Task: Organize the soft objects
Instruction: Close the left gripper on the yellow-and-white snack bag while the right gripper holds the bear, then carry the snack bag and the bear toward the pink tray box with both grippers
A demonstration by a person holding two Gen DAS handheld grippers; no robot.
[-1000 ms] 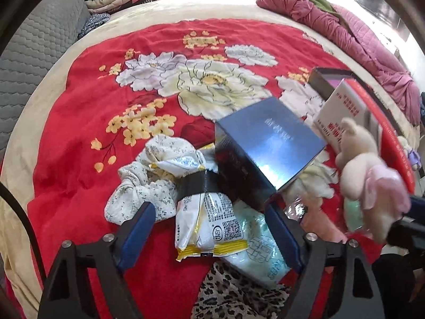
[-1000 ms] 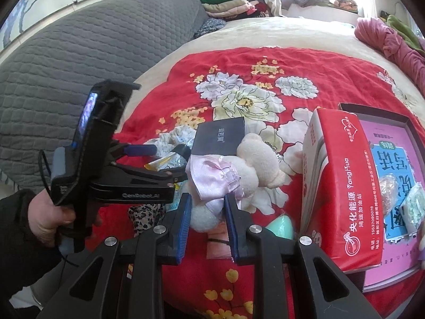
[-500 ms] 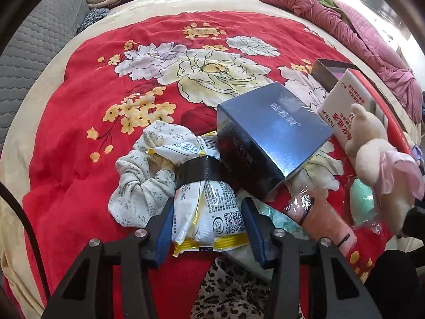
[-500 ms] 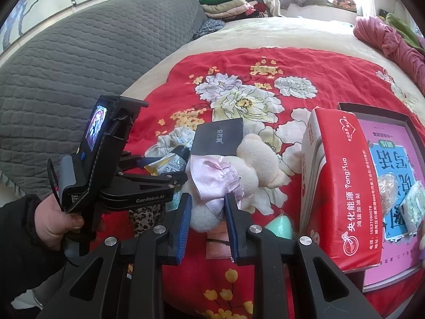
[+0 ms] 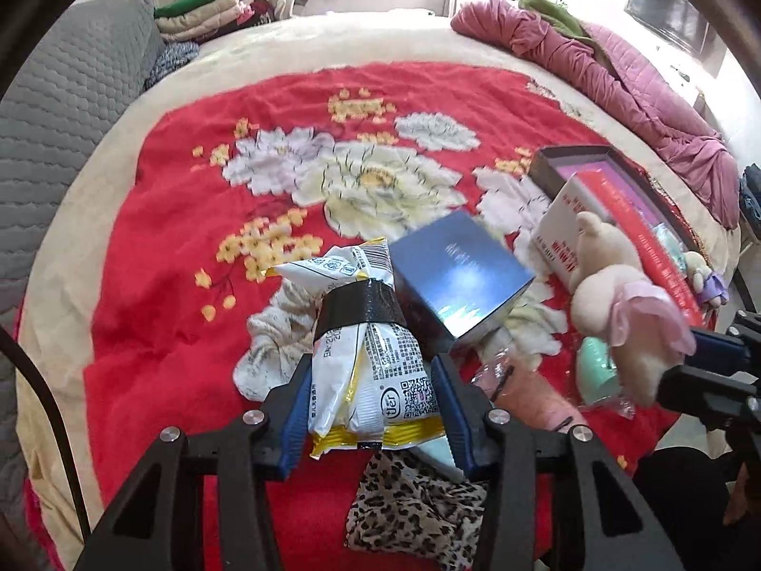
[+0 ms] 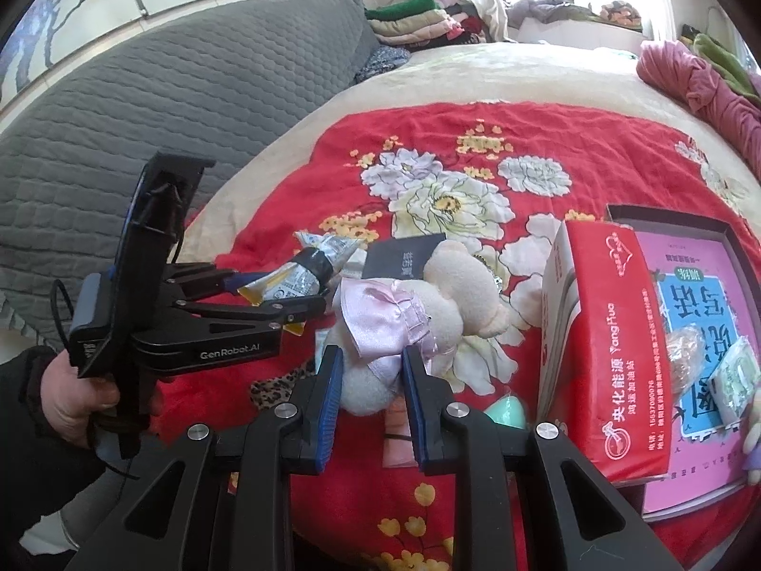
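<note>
My left gripper [image 5: 371, 380] is shut on a white and yellow snack packet [image 5: 366, 347] bound with black tape, and holds it a little above the red flowered blanket [image 5: 190, 333]. From the right wrist view, the same packet [image 6: 304, 266] sticks out of the left gripper [image 6: 280, 307], which a hand [image 6: 71, 395] holds. My right gripper [image 6: 371, 361] is shut on a cream plush bear [image 6: 452, 295] in a pink dress, above the blanket. The bear [image 5: 613, 285] also shows at the right of the left wrist view.
A floral scrunchie [image 5: 271, 338] lies under the packet, a blue box [image 5: 456, 276] beside it, a leopard cloth [image 5: 414, 509] nearer. A pink tube [image 5: 532, 395] and mint object [image 5: 594, 371] lie right. A red carton [image 6: 604, 333] leans on a dark tray [image 6: 685, 223].
The left jaws closed in from wide open onto the taped packet, then raised it off the floral scrunchie. The right gripper with the bear stayed put.
</note>
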